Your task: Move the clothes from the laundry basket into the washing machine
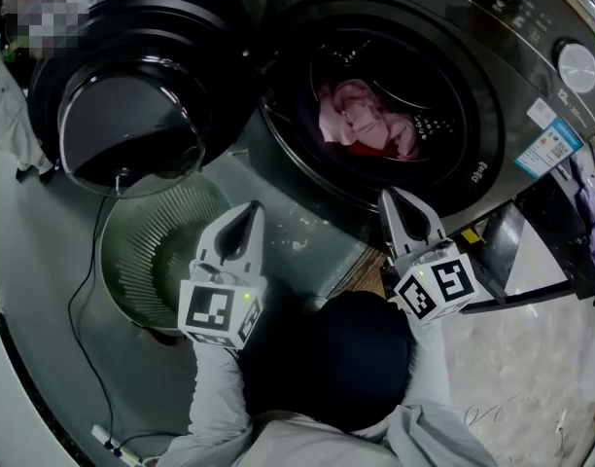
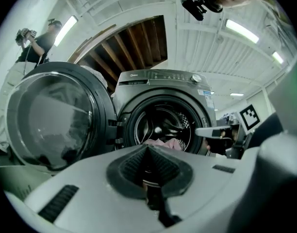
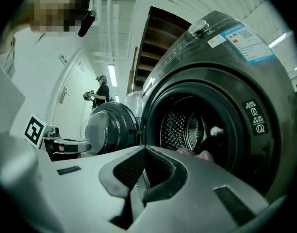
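Pink clothes (image 1: 361, 120) lie inside the drum of the grey front-loading washing machine (image 1: 492, 115), whose round door (image 1: 132, 115) hangs open to the left. The green ribbed laundry basket (image 1: 152, 251) stands below the door, and I see no clothes in it. My left gripper (image 1: 247, 212) hovers over the basket's right rim, shut and empty. My right gripper (image 1: 390, 197) is just below the drum opening, shut with nothing in it. In the left gripper view the closed jaws (image 2: 147, 147) point at the drum and the pink clothes (image 2: 168, 142). In the right gripper view the closed jaws (image 3: 144, 148) face the drum's rim.
A thin black cable (image 1: 79, 300) runs over the floor left of the basket. A purple cloth (image 1: 594, 212) hangs at the far right edge. A person (image 2: 34, 45) stands in the background behind the open door.
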### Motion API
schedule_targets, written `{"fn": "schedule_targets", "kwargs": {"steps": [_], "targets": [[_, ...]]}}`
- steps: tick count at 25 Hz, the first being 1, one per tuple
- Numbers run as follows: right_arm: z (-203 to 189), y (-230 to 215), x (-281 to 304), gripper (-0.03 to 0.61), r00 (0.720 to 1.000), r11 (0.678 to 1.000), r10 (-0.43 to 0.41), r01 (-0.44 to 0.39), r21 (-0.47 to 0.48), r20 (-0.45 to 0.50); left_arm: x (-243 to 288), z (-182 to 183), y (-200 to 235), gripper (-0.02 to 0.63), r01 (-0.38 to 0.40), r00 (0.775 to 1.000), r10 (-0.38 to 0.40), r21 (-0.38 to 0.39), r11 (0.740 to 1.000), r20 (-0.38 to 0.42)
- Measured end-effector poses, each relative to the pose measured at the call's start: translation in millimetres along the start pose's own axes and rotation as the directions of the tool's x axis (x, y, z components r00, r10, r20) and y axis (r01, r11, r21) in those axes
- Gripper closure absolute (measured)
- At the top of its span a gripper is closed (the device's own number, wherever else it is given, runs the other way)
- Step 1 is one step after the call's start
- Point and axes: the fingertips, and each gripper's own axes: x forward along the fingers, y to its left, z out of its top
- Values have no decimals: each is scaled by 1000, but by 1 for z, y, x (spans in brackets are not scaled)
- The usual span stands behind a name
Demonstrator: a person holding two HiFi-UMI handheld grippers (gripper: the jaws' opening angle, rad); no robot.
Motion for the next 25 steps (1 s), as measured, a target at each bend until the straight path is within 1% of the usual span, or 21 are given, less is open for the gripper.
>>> {"fn": "schedule_targets", "kwargs": {"steps": [4,10,15,17,19,23,25], "targets": [[-3,-4,-5,561,1000,1000,-6,6,8,-1,-6,-7,2,595,-19,1000,19,-10,1000,-11],[-4,2,-4,563,1000,1000,28,-28,9,3,-5,-7,4,595,-31,999,32,11,999,-13],[-6,1,-4,563,1000,999,28,-28,35,5,-4,-8,0,595,-24,999,24,5,1000,-23],[-7,3,-3,563,999,999,33,-33,29,-1,-3,-8,-2,594,-19,999,19,3,1000,-29],[-8,6,-2,563,999,999,38,-38,22,-6,-2,-9,-1,595,-13,1000,13,19,1000,-24],[-10,8,-3,563,999,998,45,-45,34,-10,-4,-10,0,595,-12,1000,12,6,1000,-22],[-9,9,-2,563,999,998,51,-51,34,-10,-4,-11,1,594,-9,1000,9,15,1000,-18]]}}
